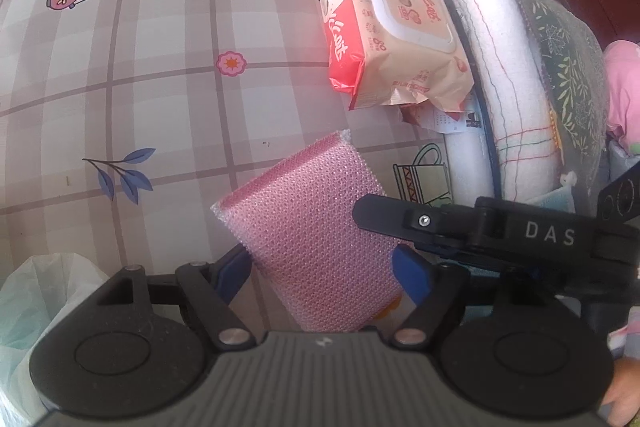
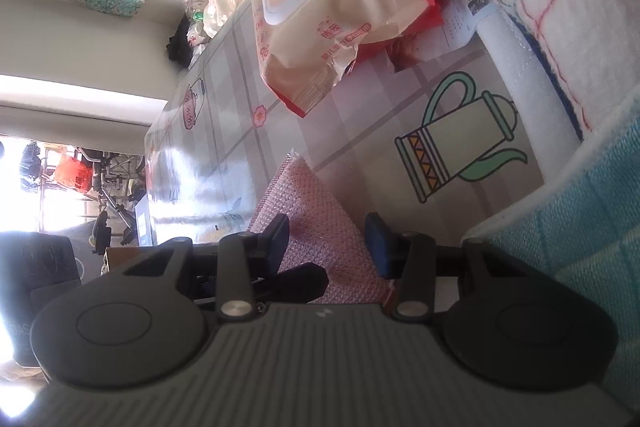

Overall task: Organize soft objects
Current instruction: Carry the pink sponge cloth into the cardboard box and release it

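Your left gripper (image 1: 320, 267) has its blue pads pressed on either side of the pink mesh-covered rectangular sponge (image 1: 312, 227), holding it by its near end, and from the right wrist view your right gripper (image 2: 332, 247) sits with the same sponge (image 2: 320, 227) between its fingers too, though whether those pads actually bite or just flank it you cannot tell from here. The sponge hangs tilted just over the checked plastic tablecloth with teapot prints (image 1: 160, 67), so this one is picked up but not yet placed. Further out, the peach-and-red soft pack of wet wipes (image 1: 392, 23) lies on the cloth, its far edge against the rolled white towel with coloured stitched lines (image 1: 480, 39), which looks already gathered at the table's edge beside a dark leaf-patterned cushion (image 1: 560, 67). So, by my reading, the sponge and maybe the wipes are left to sort. Watch the crowding: both grippers overlap at the sponge, a teal woven cloth (image 2: 580, 247) sits close on your right, and a thin white plastic bag (image 1: 36, 291) lies near left.
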`<state>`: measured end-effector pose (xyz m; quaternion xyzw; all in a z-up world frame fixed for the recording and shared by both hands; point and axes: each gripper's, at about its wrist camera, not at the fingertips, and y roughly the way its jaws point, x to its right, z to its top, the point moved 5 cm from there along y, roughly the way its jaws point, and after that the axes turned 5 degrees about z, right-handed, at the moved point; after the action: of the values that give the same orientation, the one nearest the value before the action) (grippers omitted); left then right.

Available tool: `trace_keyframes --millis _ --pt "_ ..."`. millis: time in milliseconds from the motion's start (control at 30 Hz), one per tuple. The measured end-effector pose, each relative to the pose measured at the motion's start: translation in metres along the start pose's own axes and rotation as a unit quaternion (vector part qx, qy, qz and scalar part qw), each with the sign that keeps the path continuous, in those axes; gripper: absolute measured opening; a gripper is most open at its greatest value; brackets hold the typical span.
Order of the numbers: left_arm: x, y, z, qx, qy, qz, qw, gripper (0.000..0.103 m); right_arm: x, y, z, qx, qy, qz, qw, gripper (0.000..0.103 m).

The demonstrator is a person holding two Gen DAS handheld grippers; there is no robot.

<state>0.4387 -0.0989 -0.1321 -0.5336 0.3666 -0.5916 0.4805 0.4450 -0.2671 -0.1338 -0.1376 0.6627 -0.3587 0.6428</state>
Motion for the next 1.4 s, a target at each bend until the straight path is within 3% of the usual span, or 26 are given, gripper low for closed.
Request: trace_keyframes --millis 133,367,533,733,900,1100,1233,1400 --pt "0.004 -0.035 -0.004 0.024 0.008 -0.008 0.9996 0.078 -0.017 -0.020 -0.006 0.009 -0.004 0.012 1.000 0.041" --pt "-0.005 -0.122 -0.021 0.093 0.013 -0.004 0.9956 0.078 -0.095 -0.061 -0.038 0.044 -0.052 0.043 0.997 0.041" --pt "-0.052 -0.183 -0.050 0.138 0.000 0.017 0.9903 0.078 -0.165 -0.061 -0.075 0.037 -0.087 0.073 0.993 0.041" --pt "-0.147 -0.224 -0.086 0.160 -0.052 0.046 0.9846 0.080 -0.244 -0.005 -0.130 -0.004 -0.117 0.099 0.988 0.043" --pt "-0.227 -0.224 -0.101 0.148 -0.110 0.046 0.9818 0.080 -0.297 0.063 -0.172 -0.042 -0.140 0.091 0.985 0.044" --pt "-0.282 -0.210 -0.091 0.144 -0.132 0.029 0.9802 0.080 -0.326 0.119 -0.182 -0.041 -0.167 0.058 0.983 0.044" --pt "-0.304 -0.186 -0.075 0.138 -0.151 0.029 0.9784 0.081 -0.331 0.121 -0.171 -0.001 -0.204 0.025 0.979 0.045" --pt "-0.321 -0.157 -0.070 0.110 -0.171 0.036 0.9783 0.077 -0.302 0.105 -0.152 0.017 -0.194 0.032 0.980 0.047"
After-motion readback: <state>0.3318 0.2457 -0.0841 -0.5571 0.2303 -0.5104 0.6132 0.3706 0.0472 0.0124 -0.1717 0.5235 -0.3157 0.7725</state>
